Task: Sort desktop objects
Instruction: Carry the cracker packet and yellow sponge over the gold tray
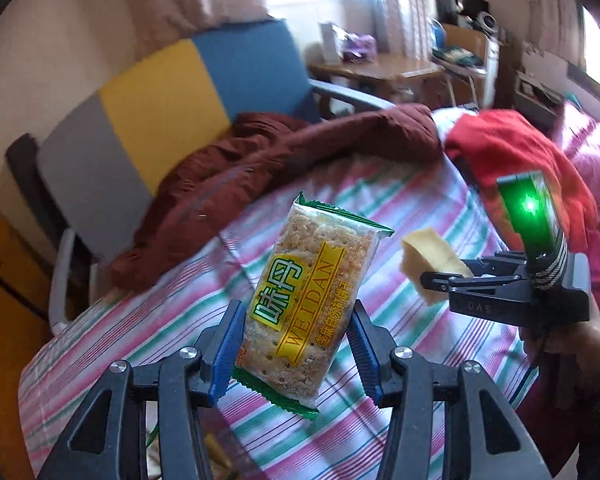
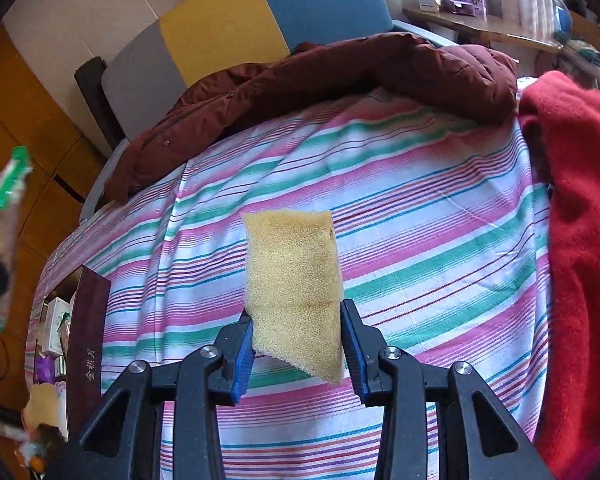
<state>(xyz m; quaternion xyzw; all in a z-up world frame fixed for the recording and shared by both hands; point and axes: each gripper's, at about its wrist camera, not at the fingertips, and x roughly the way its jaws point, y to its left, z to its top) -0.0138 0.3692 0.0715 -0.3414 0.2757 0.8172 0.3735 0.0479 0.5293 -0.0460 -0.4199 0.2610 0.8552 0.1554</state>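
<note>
Cracker packet [image 1: 308, 304]: clear wrap, green crimped ends, yellow label, tilted, held above the striped cloth [image 1: 412, 208]. It is clamped at its lower half by the left gripper [image 1: 298, 346], angled downward, blue pads [image 1: 230, 344] pressed on both sides at medium width. Yellow sponge [image 2: 296, 288], porous, is pinched narrow by the right gripper [image 2: 298, 346], also pitched down over the cloth. A dark red box [image 2: 86, 344] is seen at the cloth's left edge.
</note>
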